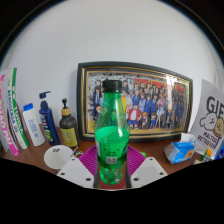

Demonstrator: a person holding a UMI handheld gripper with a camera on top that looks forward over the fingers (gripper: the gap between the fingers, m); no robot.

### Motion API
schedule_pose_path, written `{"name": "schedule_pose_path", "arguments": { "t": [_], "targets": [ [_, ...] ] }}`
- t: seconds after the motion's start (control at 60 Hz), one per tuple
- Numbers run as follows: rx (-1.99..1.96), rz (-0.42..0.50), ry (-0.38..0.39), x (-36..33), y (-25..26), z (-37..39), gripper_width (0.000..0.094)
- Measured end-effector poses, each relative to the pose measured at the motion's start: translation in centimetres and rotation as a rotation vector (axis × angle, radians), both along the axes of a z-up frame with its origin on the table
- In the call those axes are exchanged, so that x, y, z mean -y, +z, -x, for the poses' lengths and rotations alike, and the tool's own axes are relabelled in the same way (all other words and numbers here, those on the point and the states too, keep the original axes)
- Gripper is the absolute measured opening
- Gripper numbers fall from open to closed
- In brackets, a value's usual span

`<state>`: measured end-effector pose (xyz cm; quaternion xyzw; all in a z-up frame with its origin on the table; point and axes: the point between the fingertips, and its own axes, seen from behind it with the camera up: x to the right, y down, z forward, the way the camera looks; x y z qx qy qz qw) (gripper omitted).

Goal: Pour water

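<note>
A green bottle [112, 135] with a dark cap is gripped upright by the tongs [112, 172], both pink pads [90, 160] pressed to its lower sides. Behind it, a framed group photo [140, 98] is leaned against the wall. Pump bottles [67, 127] and tubes [12, 110] are ranged to one side on the bench [160, 152], a blue packet [181, 150] to the other. A white lid [58, 156] is seen near the tongs.

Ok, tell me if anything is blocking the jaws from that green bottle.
Nothing is. The green bottle already stands upright between the gripper's two pads, with no object in front of it. Whether the jaws actually press on it cannot be told. The framed photo and pump bottles sit behind it.
</note>
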<state>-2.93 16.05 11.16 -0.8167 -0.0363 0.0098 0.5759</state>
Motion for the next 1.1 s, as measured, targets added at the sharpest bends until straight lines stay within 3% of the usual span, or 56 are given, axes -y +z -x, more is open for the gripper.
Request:
{"name": "schedule_pose_path", "arguments": {
  "t": [0.1, 0.133, 0.317, 0.35, 0.433, 0.483, 0.55, 0.867, 1.1],
  "targets": [
    [-0.039, 0.027, -0.016, 0.2, -2.2, -0.7, 0.0370],
    [-0.047, -0.009, -0.013, 0.1, -2.0, -0.8, 0.0375],
    [-0.028, -0.021, 0.000, 0.5, -2.0, -0.5, 0.0520],
    [-0.024, 0.002, -0.004, 0.6, -2.4, -0.7, 0.0576],
    [-0.022, 0.060, -0.025, 1.5, -2.8, -0.9, 0.0870],
    [-0.017, 0.071, -0.041, 2.4, -2.3, -1.1, 0.0826],
    [-0.002, 0.081, -0.053, 4.0, -1.2, -1.2, 0.0862],
    [0.028, 0.248, -0.110, 19.8, 4.4, 4.3, 0.0859],
    [0.072, 0.289, -0.117, 29.7, 7.0, 8.3, 0.0855]
  ]
}}
